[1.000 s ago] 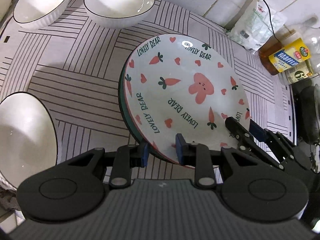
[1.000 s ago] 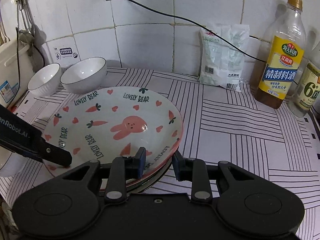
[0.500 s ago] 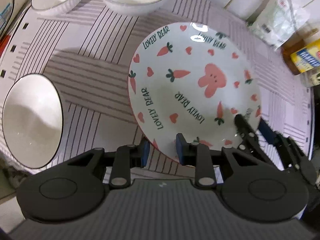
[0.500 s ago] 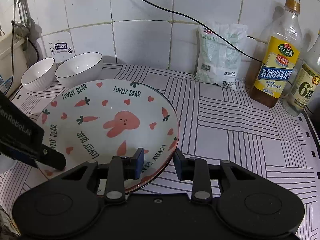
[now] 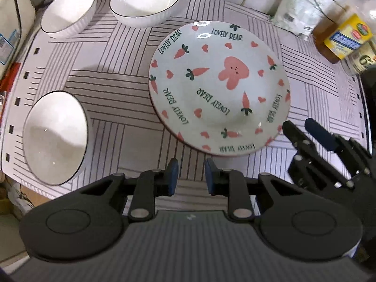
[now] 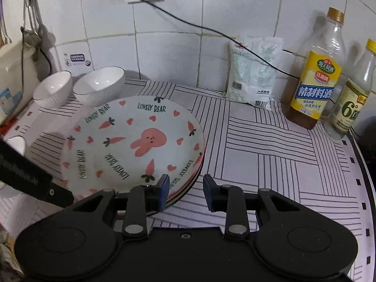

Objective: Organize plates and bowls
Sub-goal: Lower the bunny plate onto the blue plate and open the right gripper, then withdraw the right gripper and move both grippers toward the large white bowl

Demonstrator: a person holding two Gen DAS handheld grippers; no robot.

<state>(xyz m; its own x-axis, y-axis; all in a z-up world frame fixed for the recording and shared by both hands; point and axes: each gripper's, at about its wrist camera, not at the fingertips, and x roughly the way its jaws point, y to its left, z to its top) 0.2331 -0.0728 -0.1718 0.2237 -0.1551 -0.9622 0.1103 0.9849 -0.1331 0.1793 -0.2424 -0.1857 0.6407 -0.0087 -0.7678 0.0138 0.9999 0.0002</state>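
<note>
the left gripper sits at the lower middle of its own view with its 2 blue-padded fingers spread apart and nothing between them, just short of the near rim of the carrot-and-rabbit plate. that plate lies flat on the striped mat, right of centre in the left wrist view, and in the right wrist view it shows as the top of a stack of plates whose darker rims peek out at its lower right edge. the right gripper is also spread, holding nothing; its left finger overlaps the stack's near rim at the lower centre of the frame, while its right finger stands over bare mat, so whether it touches the plate cannot be told. in the left wrist view the right gripper shows at the right edge, just beside the plate's rim. 2 white bowls stand side by side at the upper left of the left wrist view near the tiled wall, and a 3rd bowl sits at the left edge, well apart from the plate. a white bag leans on the wall upper right of centre, with a yellow-labelled bottle and a smaller bottle beside it at the right.
</note>
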